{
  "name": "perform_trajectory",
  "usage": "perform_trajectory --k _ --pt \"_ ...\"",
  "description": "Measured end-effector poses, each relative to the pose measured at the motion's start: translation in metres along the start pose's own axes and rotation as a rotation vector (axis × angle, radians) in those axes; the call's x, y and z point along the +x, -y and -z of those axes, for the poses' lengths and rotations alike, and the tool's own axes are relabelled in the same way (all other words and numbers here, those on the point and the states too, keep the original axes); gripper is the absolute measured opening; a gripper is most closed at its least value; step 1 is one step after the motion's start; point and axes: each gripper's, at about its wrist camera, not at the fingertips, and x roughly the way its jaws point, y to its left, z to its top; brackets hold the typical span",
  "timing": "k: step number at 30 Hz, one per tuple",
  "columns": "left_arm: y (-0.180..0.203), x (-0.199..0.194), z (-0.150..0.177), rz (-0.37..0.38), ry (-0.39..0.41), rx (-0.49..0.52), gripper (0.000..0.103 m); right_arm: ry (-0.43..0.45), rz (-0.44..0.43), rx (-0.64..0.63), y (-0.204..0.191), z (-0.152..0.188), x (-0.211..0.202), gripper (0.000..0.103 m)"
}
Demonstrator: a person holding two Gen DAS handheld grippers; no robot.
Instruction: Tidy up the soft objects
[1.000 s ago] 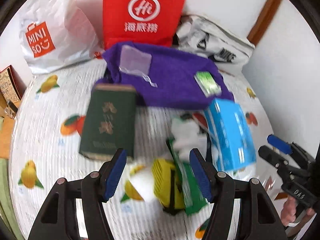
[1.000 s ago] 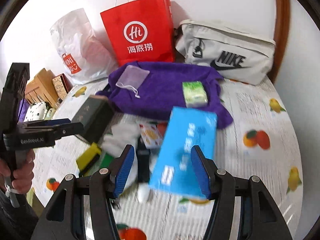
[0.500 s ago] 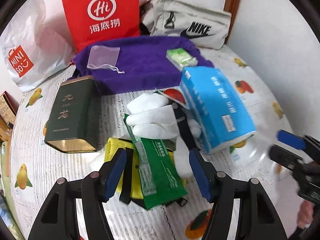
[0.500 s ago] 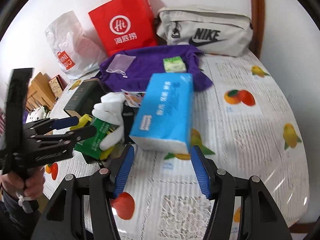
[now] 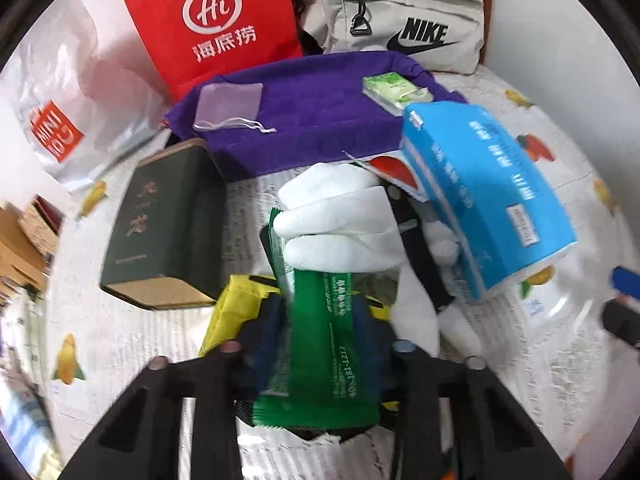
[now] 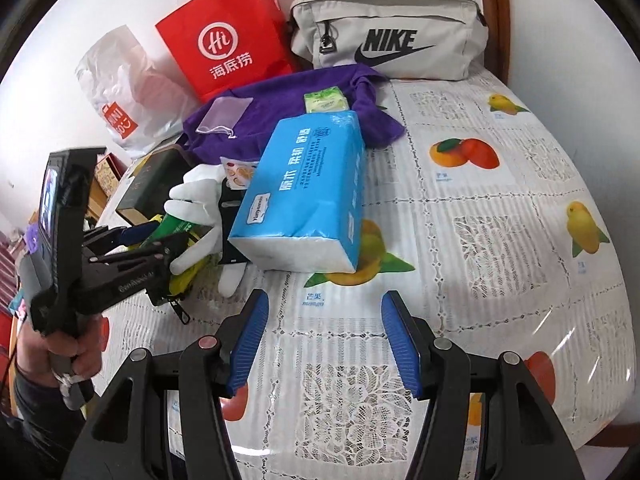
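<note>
My left gripper [image 5: 320, 328] has its jaws on either side of a green packet [image 5: 324, 344] that lies over a yellow pouch [image 5: 232, 308]; it also shows in the right wrist view [image 6: 160, 236]. White gloves [image 5: 340, 224] lie just beyond the packet. A blue tissue pack [image 5: 480, 196] lies to the right, also seen from the right wrist [image 6: 308, 192]. A purple cloth [image 5: 312, 128] lies behind, carrying a small green tissue pack [image 5: 396, 92] and a clear pouch [image 5: 228, 104]. My right gripper [image 6: 324, 344] is open and empty above the tablecloth, in front of the blue pack.
A dark green tin [image 5: 168, 224] lies at the left. A red paper bag [image 5: 212, 24], a white Miniso bag [image 5: 60, 120] and a grey Nike bag [image 5: 400, 28] stand at the back by the wall. The fruit-print tablecloth [image 6: 500, 240] stretches to the right.
My left gripper moved forward and closed in around the green packet. My right gripper drew back from the blue tissue pack and stays open.
</note>
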Motion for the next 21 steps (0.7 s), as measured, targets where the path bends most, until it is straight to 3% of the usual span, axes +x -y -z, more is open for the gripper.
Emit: perform_trajectory --k 7,14,21 --pt "-0.018 -0.022 0.011 0.115 0.025 -0.054 0.023 0.013 -0.022 -0.026 -0.014 -0.001 -0.003 0.058" --pt "-0.044 -0.04 0.024 0.102 0.068 -0.087 0.022 0.006 -0.041 -0.064 -0.033 -0.005 0.002 0.058" --pt "-0.084 -0.046 0.031 0.126 0.109 -0.201 0.022 0.04 -0.048 -0.155 -0.068 -0.021 0.009 0.058"
